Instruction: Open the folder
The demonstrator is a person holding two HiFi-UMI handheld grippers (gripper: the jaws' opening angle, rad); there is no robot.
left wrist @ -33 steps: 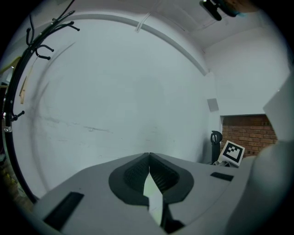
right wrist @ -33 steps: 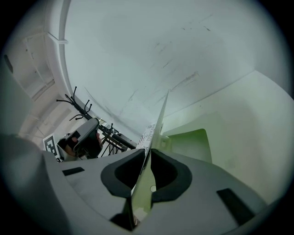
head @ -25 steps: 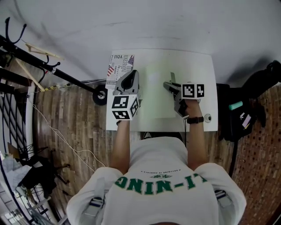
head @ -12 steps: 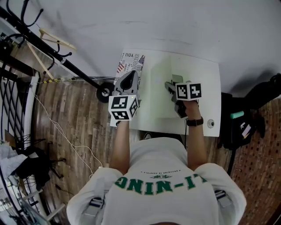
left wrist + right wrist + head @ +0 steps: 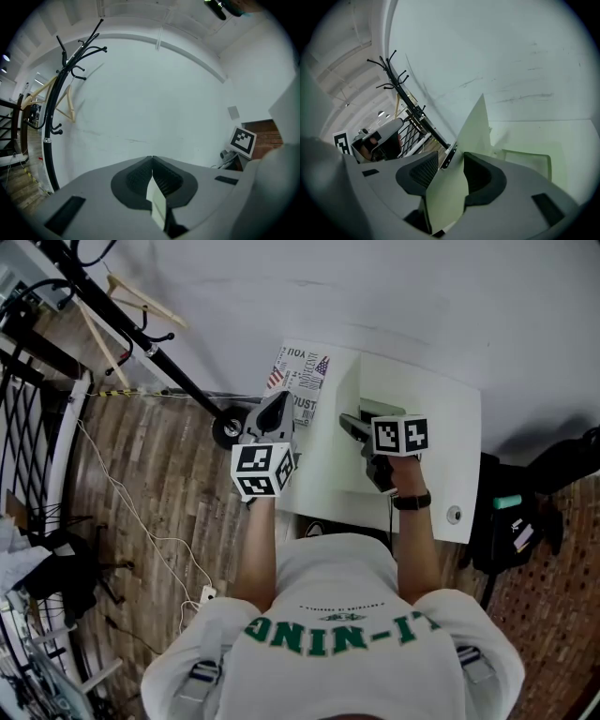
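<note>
Left of the folder (image 5: 339, 460), the left tool (image 5: 274, 411) is clenched on a thin pale sheet (image 5: 158, 206). The right tool (image 5: 353, 425) is opening its jaws, with the folder's raised cover (image 5: 474, 126) between them.

I see the pale green folder (image 5: 326, 454) on the white table (image 5: 441, 427) with its cover lifted, the opening jaws of my right gripper (image 5: 351, 425) around that cover's edge. My left gripper (image 5: 276, 407) is at the table's left edge, beside a printed leaflet (image 5: 302, 381).

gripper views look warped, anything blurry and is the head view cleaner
left gripper view: strong fisheye, dark corners, coat rack bows; right gripper view: same fisheye, folder near the lens looks soft; head view: evenly lit and sharp
</note>
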